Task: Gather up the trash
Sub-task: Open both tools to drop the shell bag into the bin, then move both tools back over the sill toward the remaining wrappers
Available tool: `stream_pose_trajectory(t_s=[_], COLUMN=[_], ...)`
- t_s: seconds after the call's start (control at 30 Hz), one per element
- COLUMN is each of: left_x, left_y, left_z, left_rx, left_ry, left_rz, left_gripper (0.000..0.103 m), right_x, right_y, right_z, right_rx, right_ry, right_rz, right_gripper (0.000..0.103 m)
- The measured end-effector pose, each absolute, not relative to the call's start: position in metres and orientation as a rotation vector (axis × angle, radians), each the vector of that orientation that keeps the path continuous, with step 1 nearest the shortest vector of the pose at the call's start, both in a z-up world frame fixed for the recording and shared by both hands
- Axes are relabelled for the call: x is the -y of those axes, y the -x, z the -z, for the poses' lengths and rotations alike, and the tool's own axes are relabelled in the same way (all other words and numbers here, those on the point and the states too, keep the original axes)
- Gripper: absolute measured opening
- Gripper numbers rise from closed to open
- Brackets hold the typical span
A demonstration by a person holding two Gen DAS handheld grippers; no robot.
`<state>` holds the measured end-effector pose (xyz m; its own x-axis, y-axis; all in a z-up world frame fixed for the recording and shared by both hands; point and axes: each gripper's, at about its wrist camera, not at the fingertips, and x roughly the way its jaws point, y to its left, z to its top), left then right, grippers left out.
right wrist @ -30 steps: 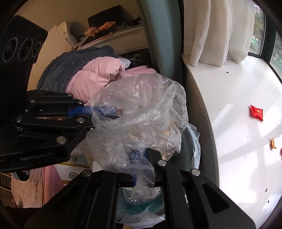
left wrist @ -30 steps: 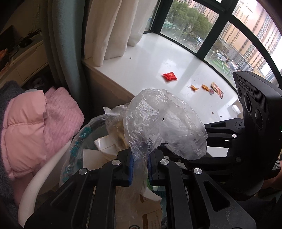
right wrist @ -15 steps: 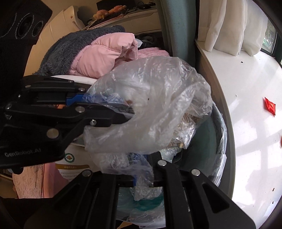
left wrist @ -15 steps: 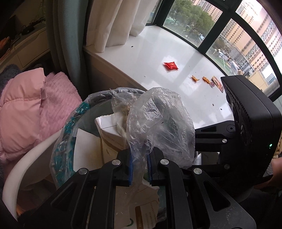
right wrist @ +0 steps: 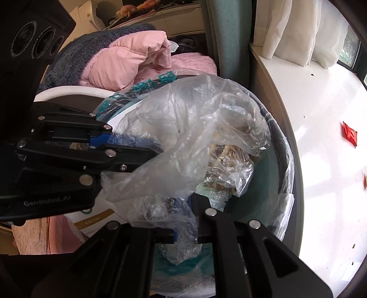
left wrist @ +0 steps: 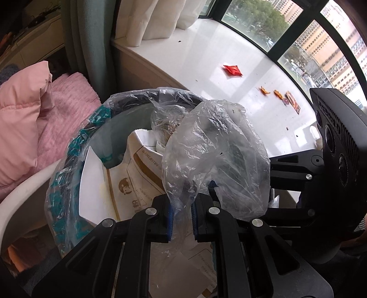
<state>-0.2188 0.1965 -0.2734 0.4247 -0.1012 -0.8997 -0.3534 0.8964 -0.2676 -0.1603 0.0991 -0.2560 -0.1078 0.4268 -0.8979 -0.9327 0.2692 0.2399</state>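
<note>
Two hand-held grippers, left [left wrist: 181, 214] and right [right wrist: 184, 231], each pinch the clear plastic bag [left wrist: 215, 158] above the lined trash bin [left wrist: 68, 165]; red wrapper [left wrist: 232, 69] on windowsill [left wrist: 206, 45] at 1 o'clock.

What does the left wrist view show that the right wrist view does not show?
Only the left wrist view shows the buildings and trees outside the window, the orange scraps on the sill, and the right gripper from the side.

Only the right wrist view shows the grey fleece behind the pink jacket, and the left gripper from the side.

Both show the clear plastic bag pinched by both grippers over the lined trash bin, the red wrapper on the white sill, and the curtains.
</note>
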Motion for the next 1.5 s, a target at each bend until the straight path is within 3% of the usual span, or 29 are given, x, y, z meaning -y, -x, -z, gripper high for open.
stream_pose_trajectory(t_s=[0.37,0.47,0.53,0.6,0.73,0.8,0.87,0.9,1.03,1.5], left_x=[-0.199,-0.198,-0.197,-0.198,-0.198,-0.197,-0.196,-0.195,-0.189,-0.152], left_y=[0.216,0.221,0.228,0.234,0.248,0.252,0.255,0.257,0.257,0.197], left_z=[0.281,0.276,0.27,0.261,0.241,0.232,0.224,0.219,0.204,0.169], left_rx=[-1.141,-1.127,-1.104,-1.076,-1.02,-1.001,-0.979,-0.967,-0.924,-0.867], left_ry=[0.463,0.44,0.429,0.426,0.415,0.411,0.402,0.394,0.359,0.246], left_rz=[-0.162,-0.174,-0.182,-0.189,-0.196,-0.193,-0.186,-0.185,-0.176,-0.039], left_gripper=[0.011,0.019,0.024,0.032,0.048,0.068,0.081,0.087,0.097,0.097], right_x=[-0.097,-0.09,-0.084,-0.078,-0.066,-0.059,-0.052,-0.048,-0.032,0.023], right_y=[0.162,0.164,0.166,0.169,0.173,0.174,0.175,0.174,0.164,0.104], right_z=[0.256,0.246,0.238,0.23,0.212,0.204,0.195,0.19,0.17,0.132], right_rx=[-1.098,-1.056,-1.033,-1.011,-0.967,-0.955,-0.935,-0.929,-0.905,-0.847], right_ry=[0.669,0.682,0.681,0.675,0.663,0.643,0.617,0.601,0.494,0.283], right_rz=[-1.285,-1.287,-1.289,-1.291,-1.291,-1.29,-1.28,-1.271,-1.212,-0.983], right_gripper=[0.009,0.011,0.041,0.059,0.076,0.082,0.089,0.09,0.09,0.09])
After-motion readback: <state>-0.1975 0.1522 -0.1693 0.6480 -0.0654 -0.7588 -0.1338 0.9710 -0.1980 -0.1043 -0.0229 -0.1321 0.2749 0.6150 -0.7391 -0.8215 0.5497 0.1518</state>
